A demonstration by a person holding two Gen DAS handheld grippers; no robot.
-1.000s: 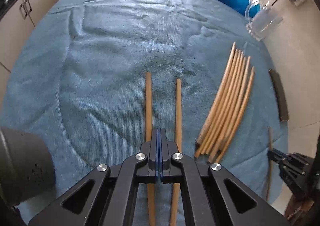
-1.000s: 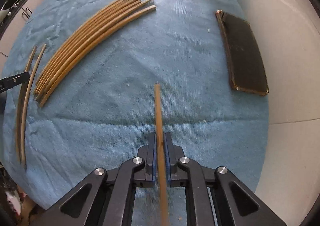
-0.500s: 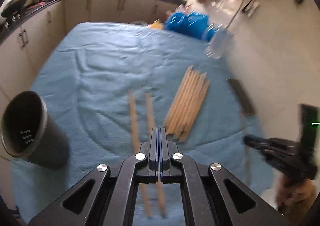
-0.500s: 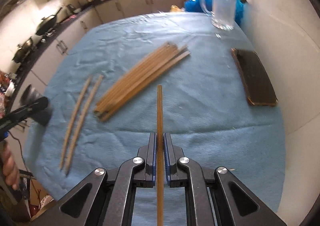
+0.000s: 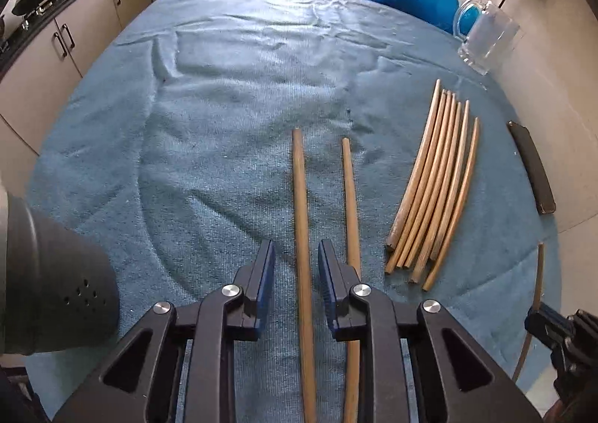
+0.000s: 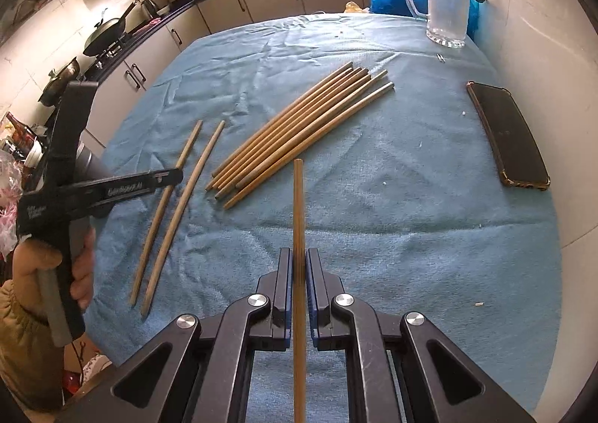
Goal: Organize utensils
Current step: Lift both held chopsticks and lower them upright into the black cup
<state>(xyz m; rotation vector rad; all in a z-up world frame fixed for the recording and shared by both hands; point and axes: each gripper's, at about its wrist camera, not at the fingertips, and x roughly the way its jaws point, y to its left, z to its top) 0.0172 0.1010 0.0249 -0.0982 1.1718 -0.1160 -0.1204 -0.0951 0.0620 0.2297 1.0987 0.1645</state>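
Ten chopsticks show in all. Seven lie bundled side by side on the blue cloth, toward its far right part. Two loose chopsticks lie parallel near the near left edge; the left gripper, jaws just opened to a narrow gap, straddles the left chopstick without pressing it. The right gripper clamps one chopstick above the cloth. One glass mug, one phone and one dark perforated holder stand at the edges.
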